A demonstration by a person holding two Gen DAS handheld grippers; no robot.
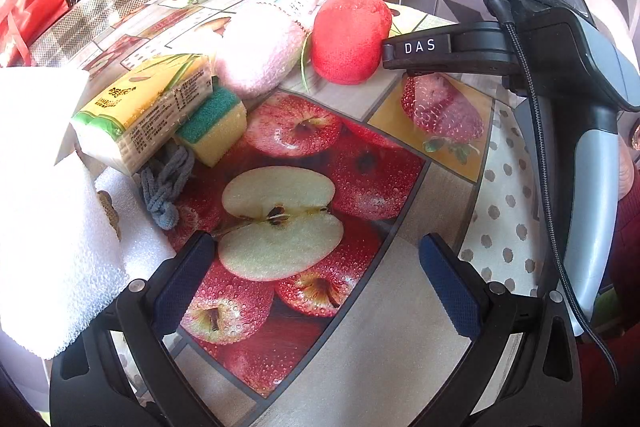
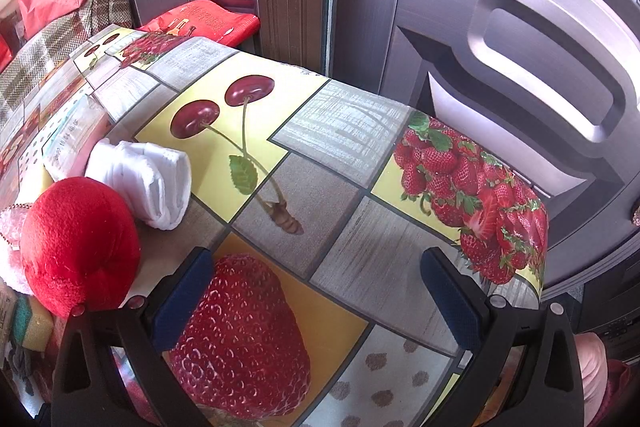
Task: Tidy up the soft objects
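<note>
Both sets of jaws wide, holding nothing — left gripper and right gripper above the fruit-print surface. Red plush ball just left of the right jaws, white socks beyond it.

Open tablecloth ahead of left gripper, jaws apart, nothing between. Blocking, left side: white foam sheet, tissue pack, sponge, grey cord. Far side: pink cloth, red plush. Right gripper: bare cloth ahead; rolled white socks at left.
</note>
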